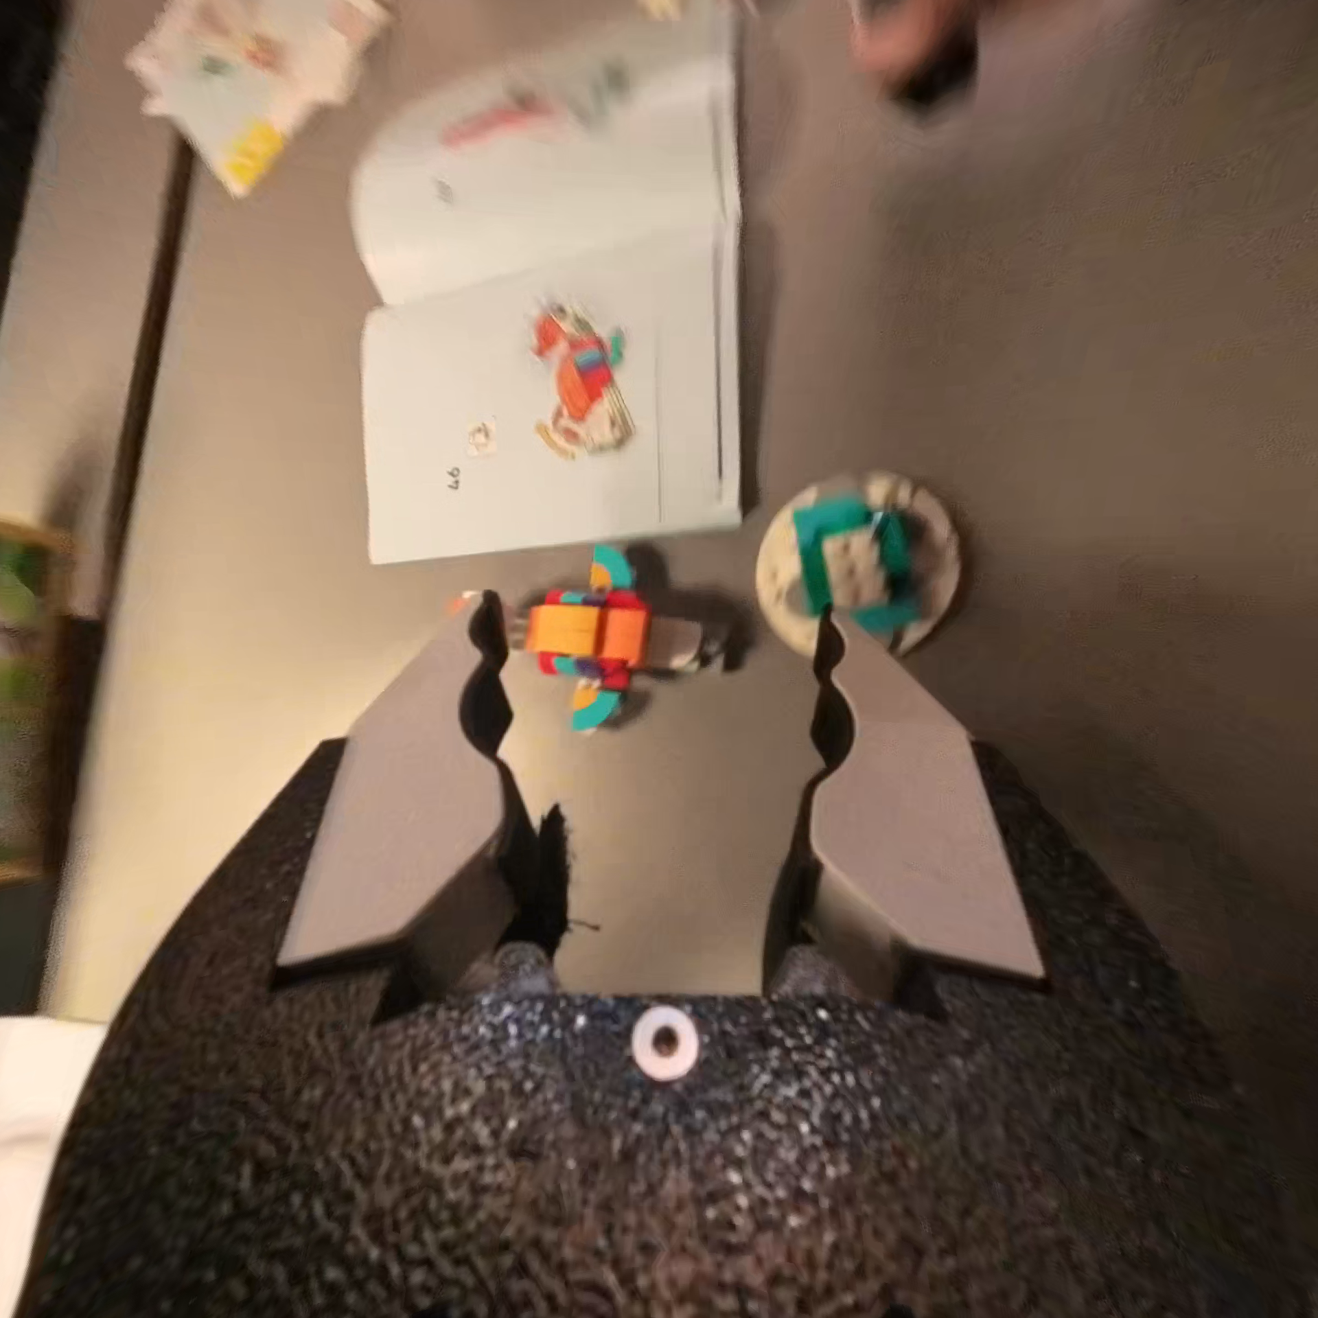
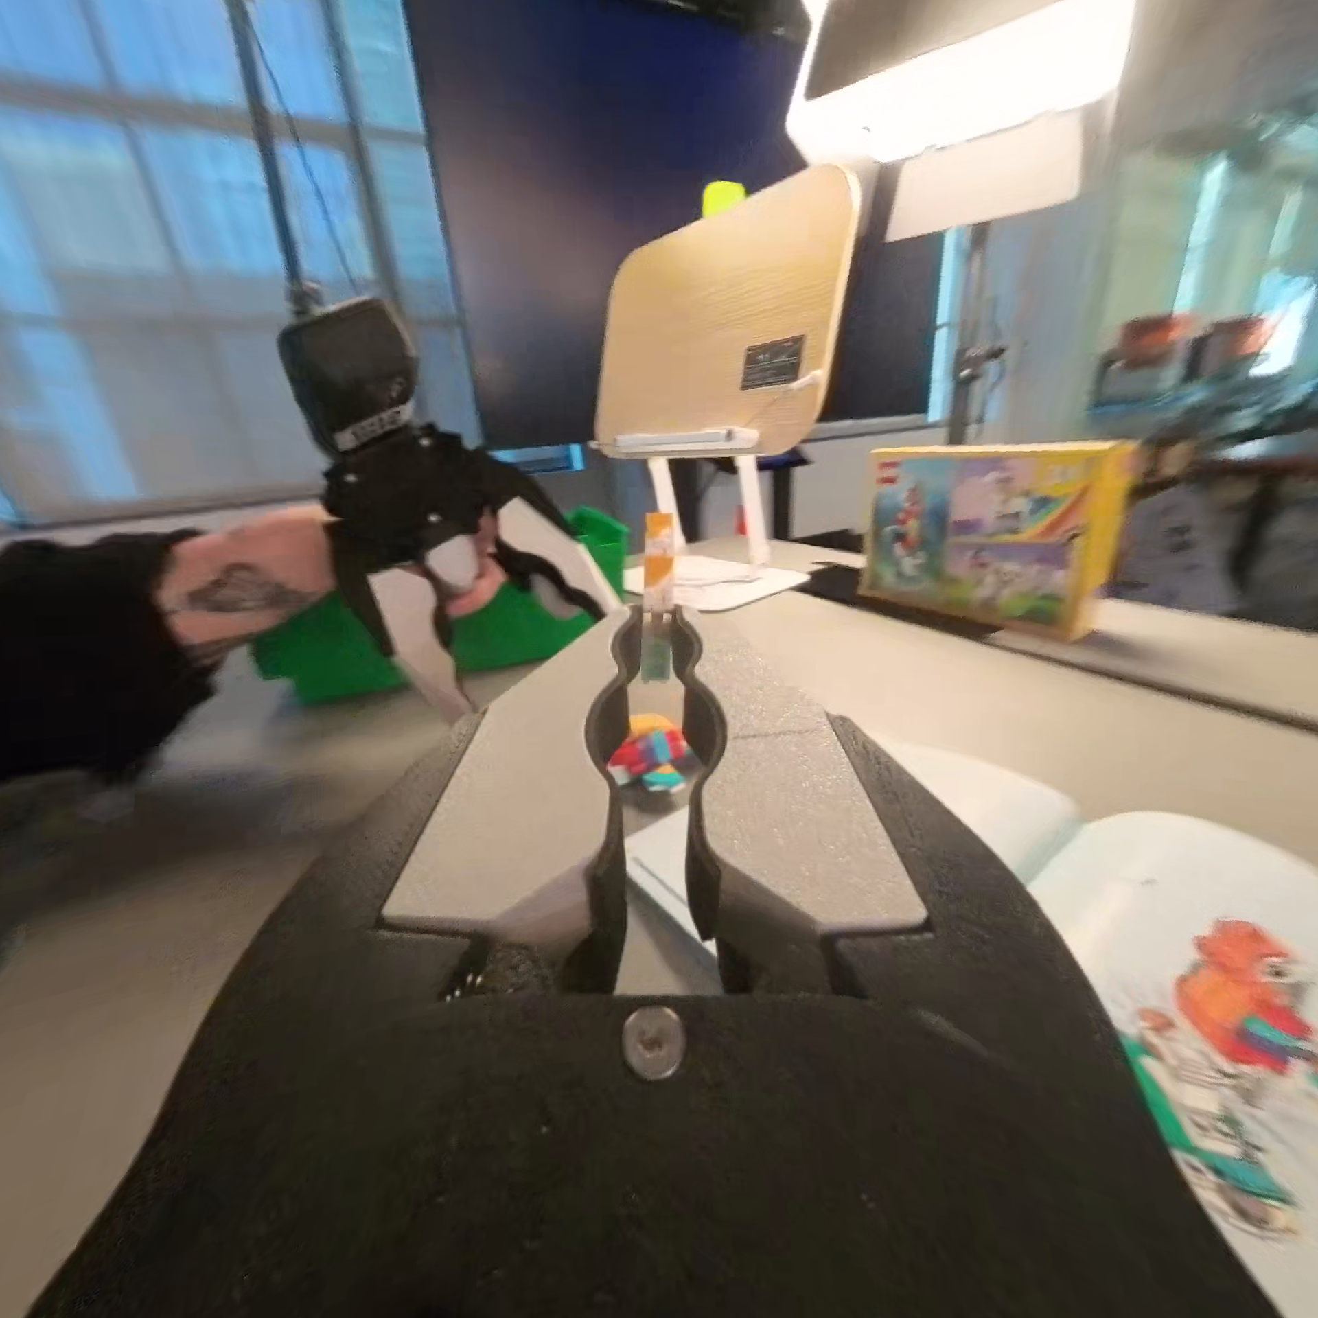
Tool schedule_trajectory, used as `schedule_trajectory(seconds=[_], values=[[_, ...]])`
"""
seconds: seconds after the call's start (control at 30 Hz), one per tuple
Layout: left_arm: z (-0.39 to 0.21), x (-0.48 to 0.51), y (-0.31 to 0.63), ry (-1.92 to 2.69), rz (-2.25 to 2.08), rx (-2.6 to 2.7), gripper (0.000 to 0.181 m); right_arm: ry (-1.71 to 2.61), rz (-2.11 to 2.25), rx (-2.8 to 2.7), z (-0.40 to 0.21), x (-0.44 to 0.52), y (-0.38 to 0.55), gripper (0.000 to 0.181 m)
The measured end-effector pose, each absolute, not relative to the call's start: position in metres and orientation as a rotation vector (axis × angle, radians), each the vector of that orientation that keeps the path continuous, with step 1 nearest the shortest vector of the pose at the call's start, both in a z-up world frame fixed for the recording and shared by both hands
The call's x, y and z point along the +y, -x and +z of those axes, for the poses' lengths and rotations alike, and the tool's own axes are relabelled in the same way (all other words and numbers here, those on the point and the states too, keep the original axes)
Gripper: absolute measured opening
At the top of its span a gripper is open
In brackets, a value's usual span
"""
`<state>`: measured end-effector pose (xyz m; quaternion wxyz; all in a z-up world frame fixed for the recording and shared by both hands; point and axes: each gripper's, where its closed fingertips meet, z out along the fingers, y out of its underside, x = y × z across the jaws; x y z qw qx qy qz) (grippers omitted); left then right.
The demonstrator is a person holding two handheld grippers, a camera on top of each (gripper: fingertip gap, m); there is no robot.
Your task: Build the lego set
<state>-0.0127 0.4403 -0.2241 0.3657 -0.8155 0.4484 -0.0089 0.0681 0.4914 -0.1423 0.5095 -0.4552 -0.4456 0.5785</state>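
Grey surface carries the booklet, laid open for reference beside the model, over which the left gripper is held with jaws spread while an orange piece is pinched upright by the right gripper, seemingly for attaching.

Dim, motion-blurred views; glaring overhead lamp

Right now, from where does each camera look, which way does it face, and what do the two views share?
Left wrist view: sits on the left gripper, above the table, facing down at the lego model, the round base and the instruction booklet; its fingers are spread.
Right wrist view: sits on the right gripper, low, facing across the table toward the lego box; it pinches an orange piece; the left gripper and a forearm show.
Shared: lego model and instruction booklet.
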Motion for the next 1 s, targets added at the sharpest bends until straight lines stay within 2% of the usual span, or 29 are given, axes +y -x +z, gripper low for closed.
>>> schedule_trajectory(seconds=[0.1, 0.23, 0.37, 0.47, 0.6, 0.67, 0.83, 1.0], values=[[-0.232, 0.447, 0.027, 2.101, 0.228, 1.596, 0.090, 1.127, 1.564, -1.083, -0.146, 0.493, -0.072, 0.005], [-0.250, 0.449, 0.037, 2.082, 0.200, 1.969, 0.092, 1.201, 1.745, -1.054, -0.151, 0.501, -0.074, 0.006], [-0.262, 0.456, 0.039, 2.024, 0.123, 2.143, 0.078, 1.255, 1.866, -0.990, -0.152, 0.511, -0.077, 0.006], [-0.267, 0.460, 0.033, 2.044, 0.028, 2.156, 0.064, 1.263, 1.879, -0.980, -0.151, 0.516, -0.079, 0.005], [-0.273, 0.455, 0.047, 2.172, 0.064, 2.173, 0.063, 1.264, 1.876, -0.989, -0.151, 0.517, -0.079, 0.006], [-0.271, 0.440, 0.051, 2.343, -0.005, 2.095, 0.052, 1.272, 1.877, -0.997, -0.153, 0.516, -0.078, 0.006], [-0.265, 0.401, 0.063, 2.724, -0.069, 1.806, 0.059, 1.288, 1.885, -1.025, -0.157, 0.512, -0.073, 0.006], [-0.249, 0.390, 0.060, 2.564, -0.127, 1.685, 0.063, 1.293, 1.883, -1.043, -0.158, 0.509, -0.071, 0.006]])
